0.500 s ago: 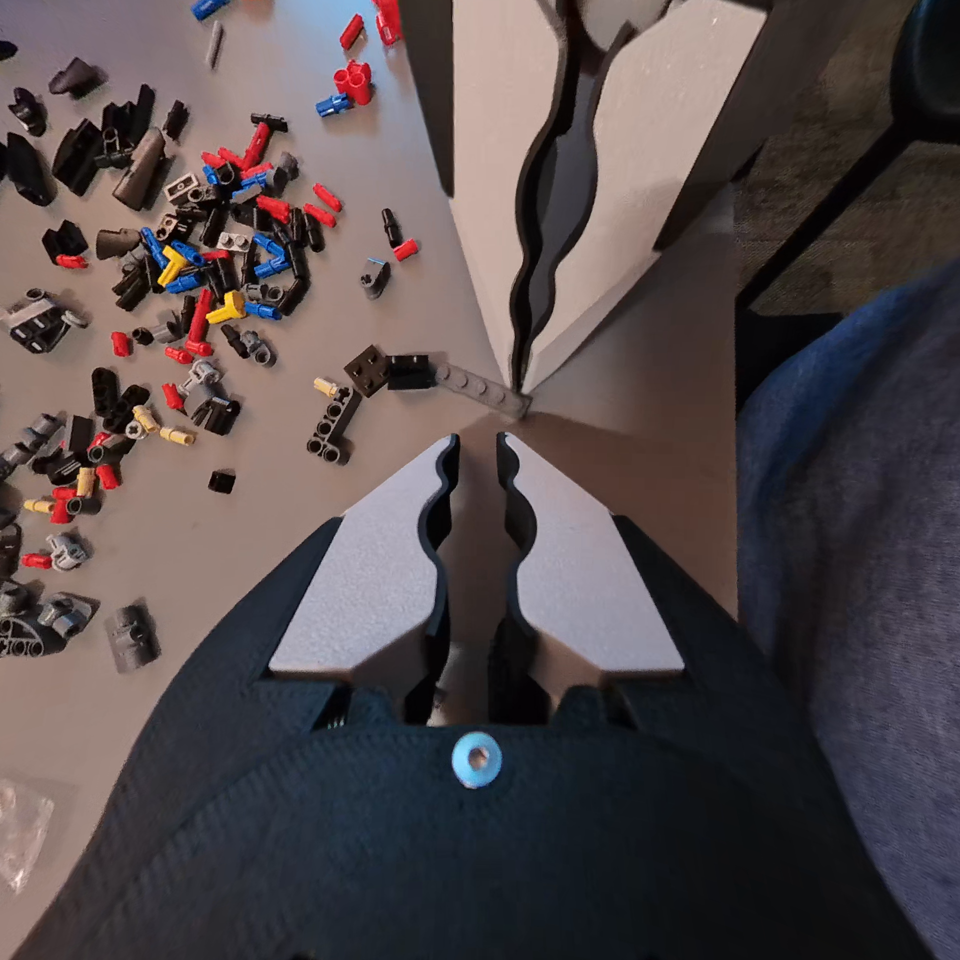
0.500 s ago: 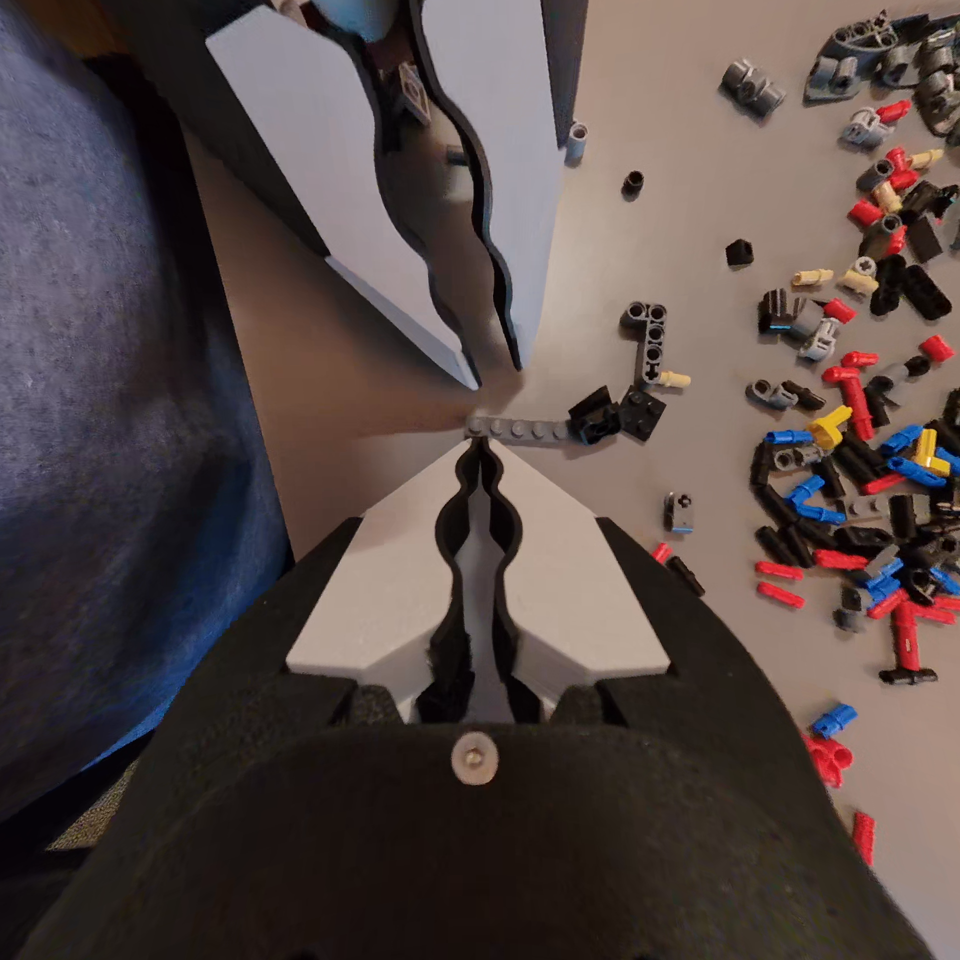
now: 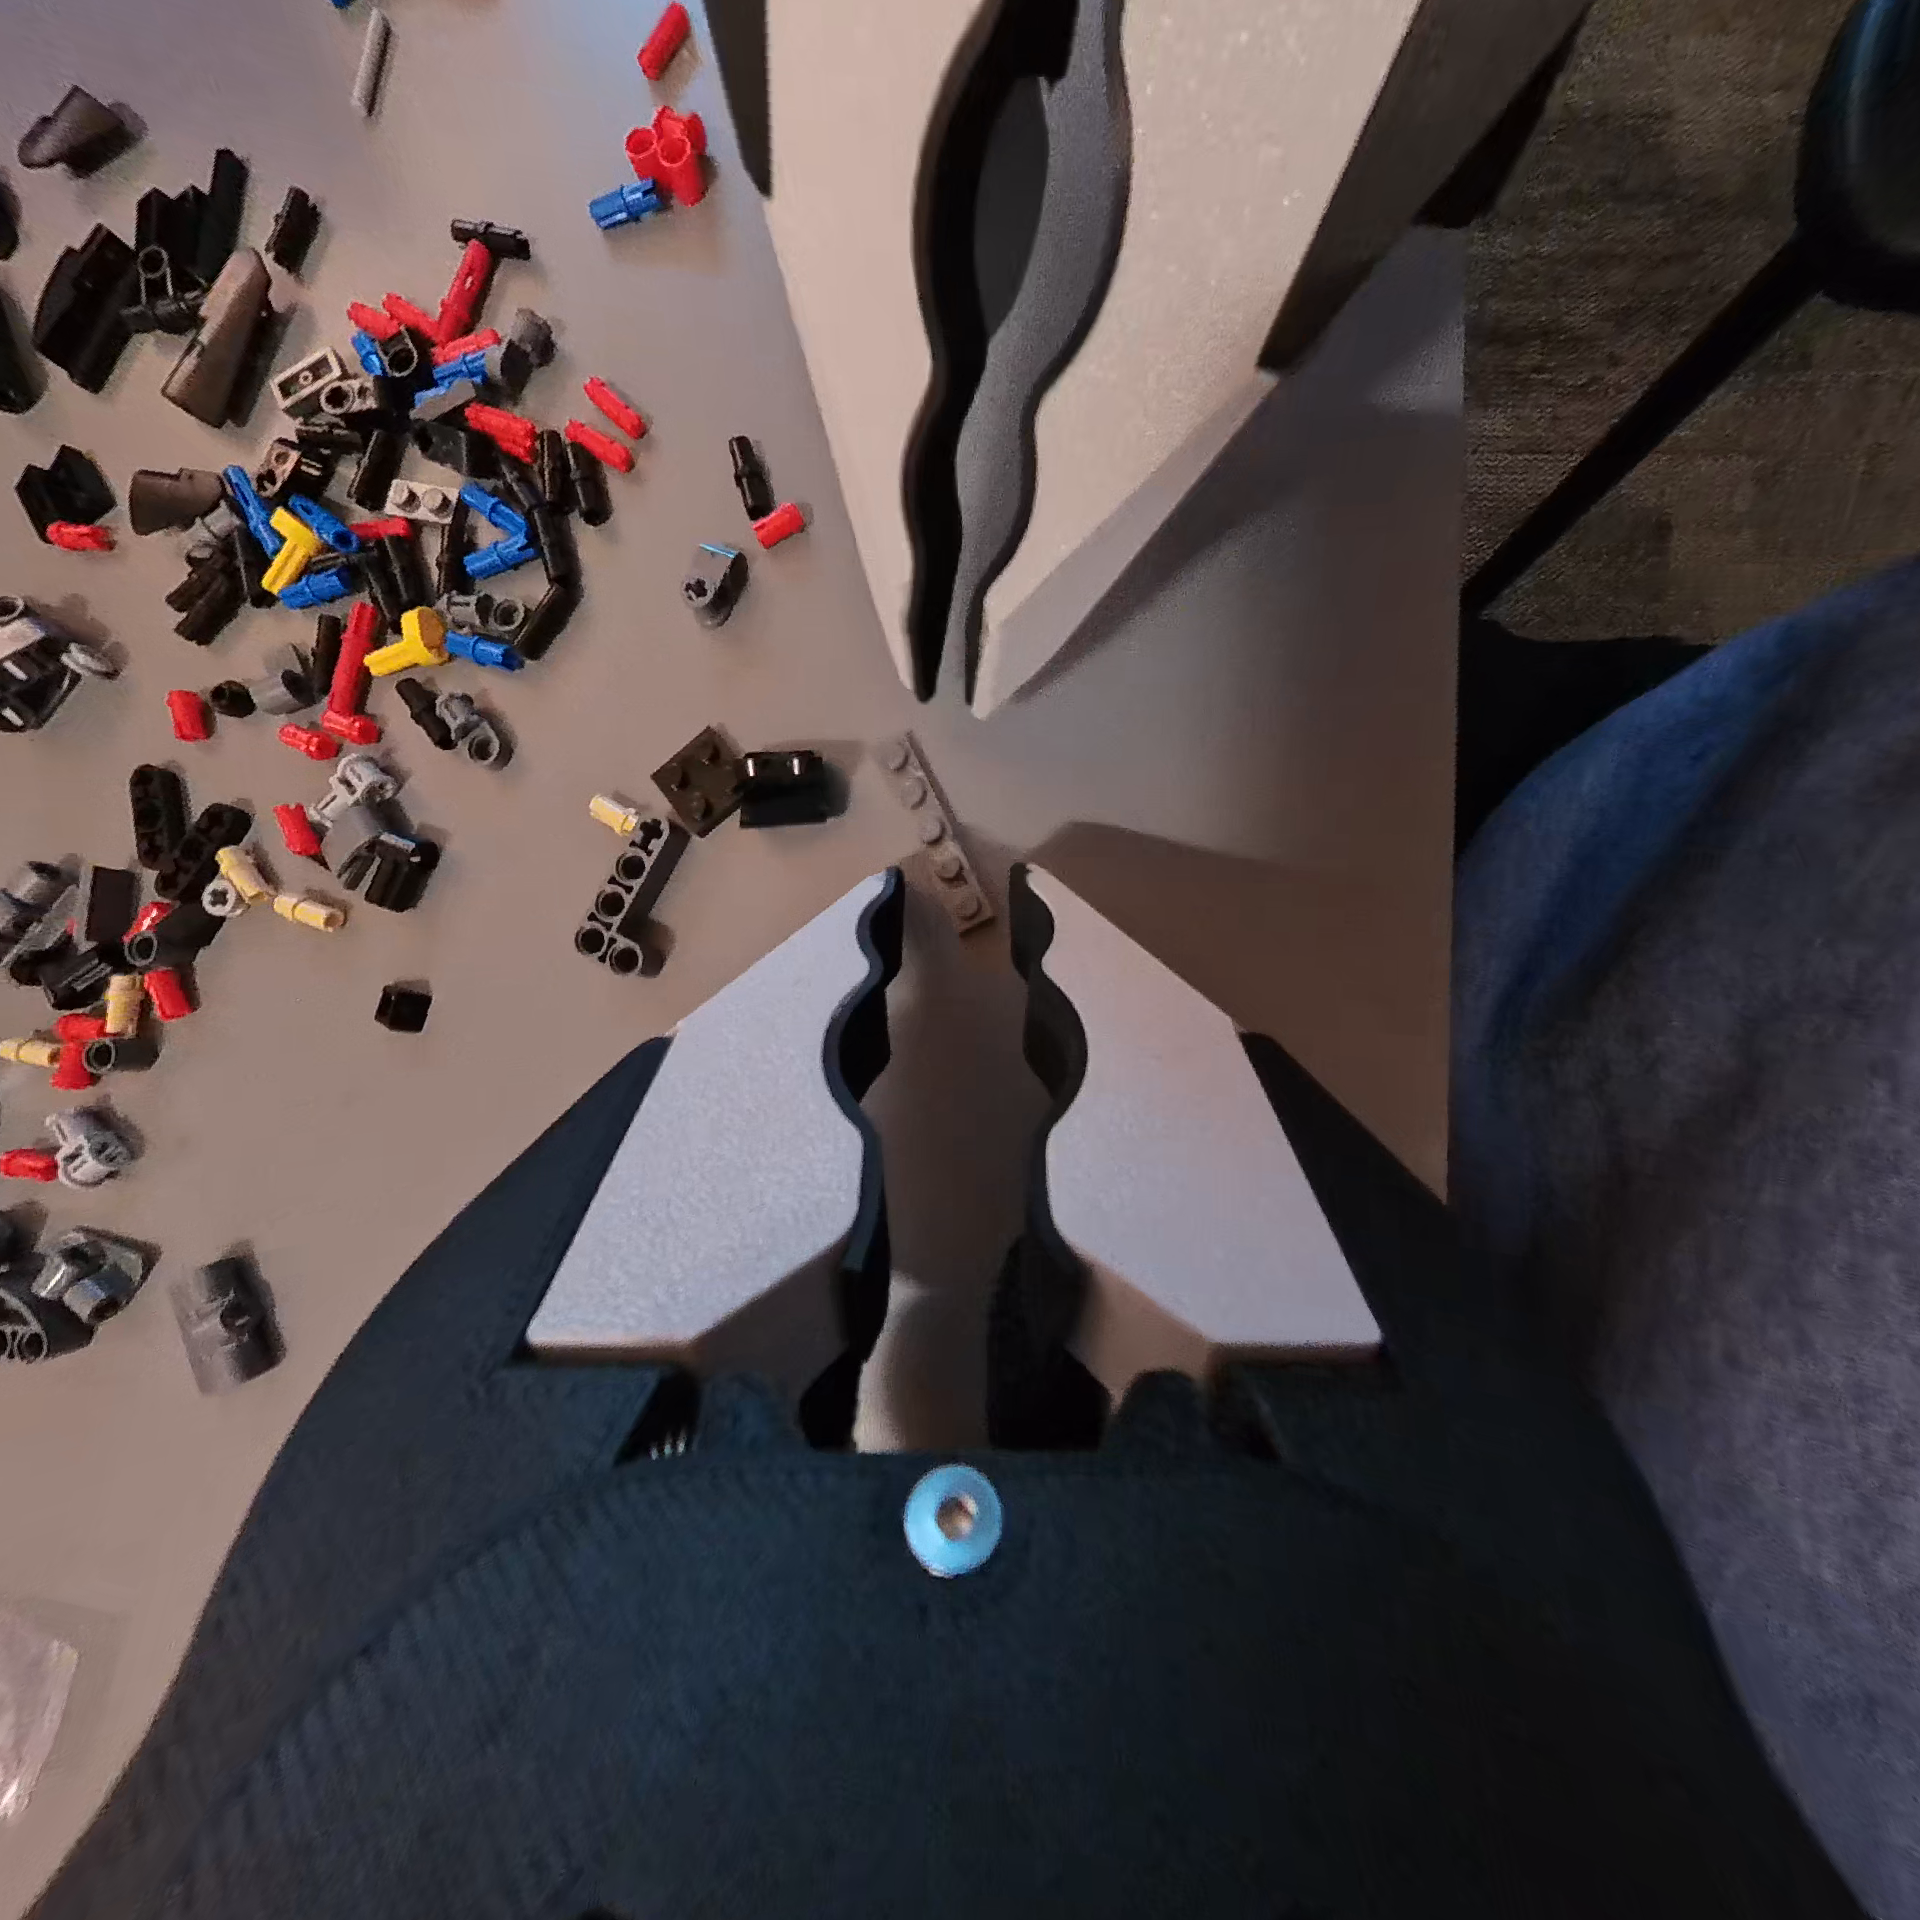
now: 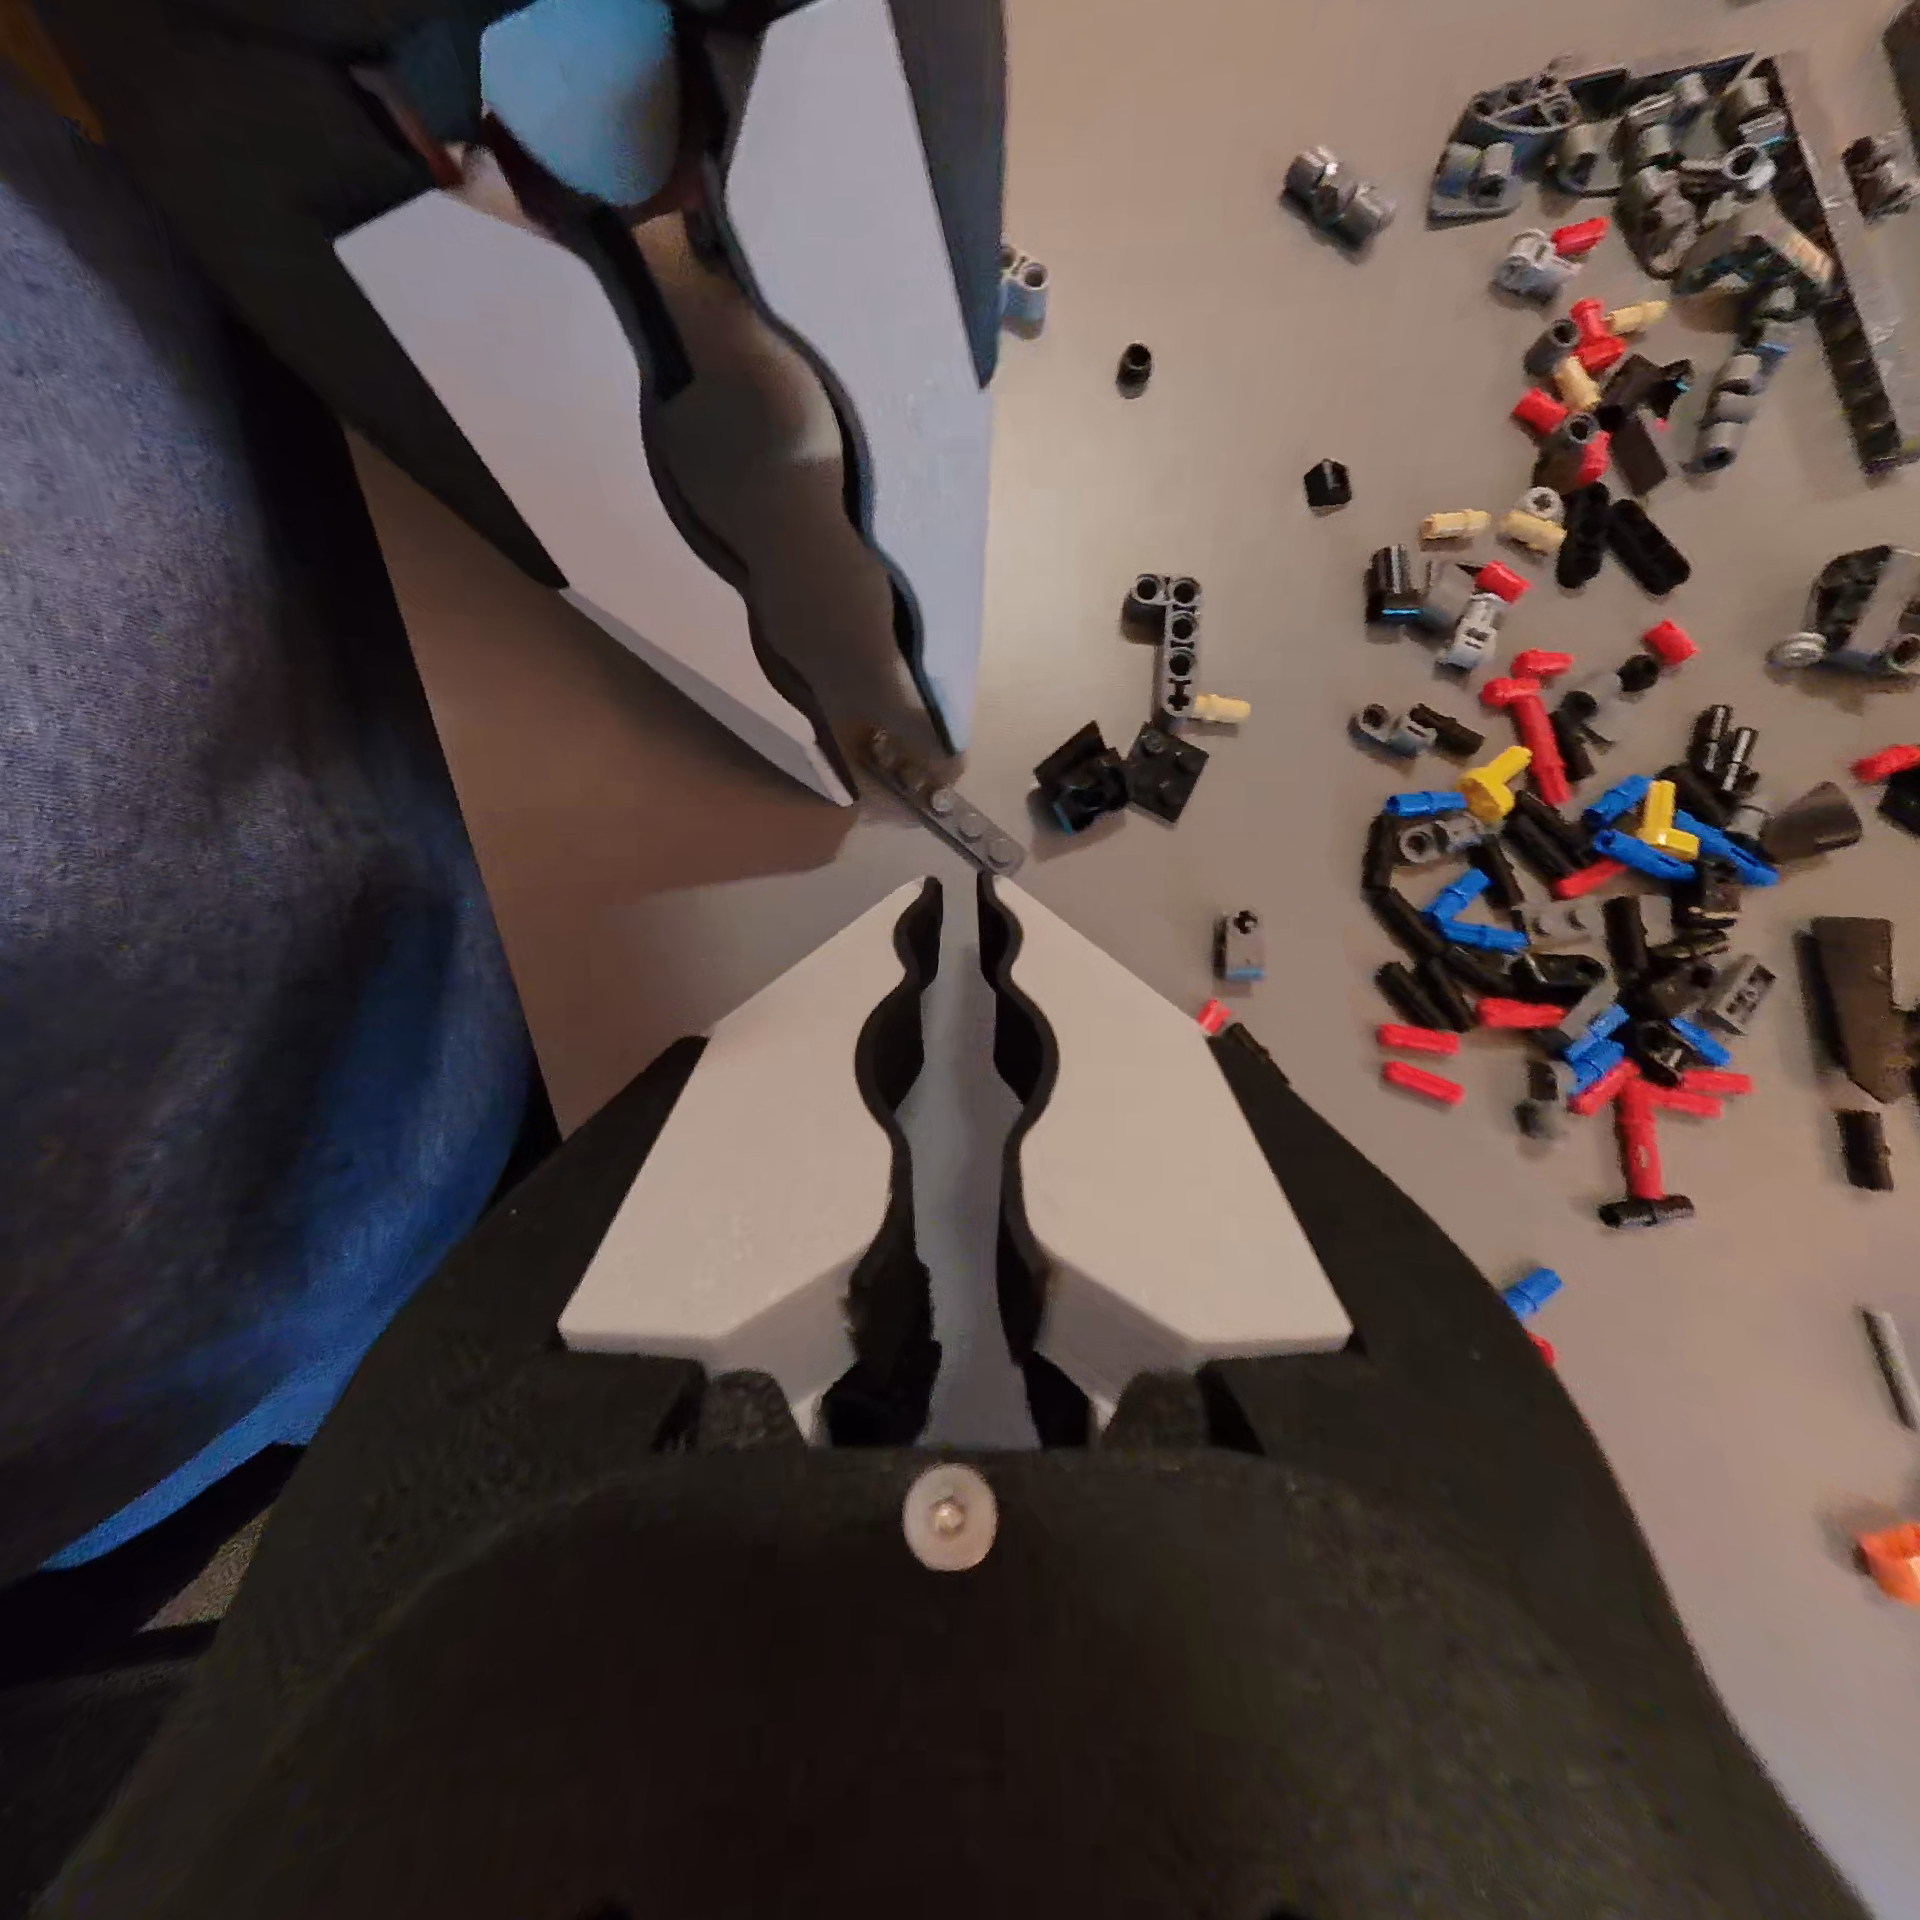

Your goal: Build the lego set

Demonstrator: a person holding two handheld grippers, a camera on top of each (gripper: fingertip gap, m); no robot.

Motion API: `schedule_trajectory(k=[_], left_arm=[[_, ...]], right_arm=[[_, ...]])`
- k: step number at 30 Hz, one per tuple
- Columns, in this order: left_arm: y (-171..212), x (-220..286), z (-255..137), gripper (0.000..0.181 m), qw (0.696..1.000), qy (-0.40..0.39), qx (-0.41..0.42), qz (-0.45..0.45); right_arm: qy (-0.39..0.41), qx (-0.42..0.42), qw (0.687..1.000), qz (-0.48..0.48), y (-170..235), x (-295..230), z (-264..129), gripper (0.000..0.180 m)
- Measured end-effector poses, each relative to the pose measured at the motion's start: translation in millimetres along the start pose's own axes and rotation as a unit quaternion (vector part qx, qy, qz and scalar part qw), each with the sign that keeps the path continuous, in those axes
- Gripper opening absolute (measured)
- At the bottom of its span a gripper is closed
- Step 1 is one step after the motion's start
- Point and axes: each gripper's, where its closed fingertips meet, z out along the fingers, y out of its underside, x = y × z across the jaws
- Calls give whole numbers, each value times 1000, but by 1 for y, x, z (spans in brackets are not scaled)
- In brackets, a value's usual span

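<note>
A thin grey studded plate (image 3: 940,836) lies slanted on the grey table (image 3: 416,1195), and also shows in the right wrist view (image 4: 961,826). My left gripper (image 3: 956,878) is open, and the near end of the plate sits in the gap between its fingertips without being clamped. My right gripper (image 4: 956,883) is open by a narrow gap and empty, its tips just short of the plate's other end. Each gripper faces the other: the right one (image 3: 951,701) shows above in the left wrist view, and the left one (image 4: 896,769) in the right wrist view.
A black square plate (image 3: 698,779), a black brick (image 3: 787,790) and a black L-shaped beam (image 3: 629,899) lie just left of the plate. A spread of red, blue, yellow and black pieces (image 3: 364,520) covers the table beyond. The table edge (image 3: 1449,727) and a person's blue-clad leg (image 3: 1714,1143) are close by. Both grippers' tips are close together, under 4 cm apart.
My right gripper has let go of the grey plate and drawn back slightly. The plate has swung round so one end sits between my left fingers, which have opened wider.
</note>
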Motion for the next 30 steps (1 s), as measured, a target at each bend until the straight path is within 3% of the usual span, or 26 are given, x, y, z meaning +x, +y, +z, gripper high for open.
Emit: schedule_trajectory(k=[4,18,30], left_arm=[[-3,1,3,7,1000,-4,-3,7],[16,-4,-12,6,999,-24,-2,-28],[11,-10,-36,23,997,-33,47,-44]], right_arm=[[-1,8,1000,-4,-1,2,-2,3],[5,21,1000,-5,-11,5,-3,6],[51,43,998,2,-13,23,-31,12]])
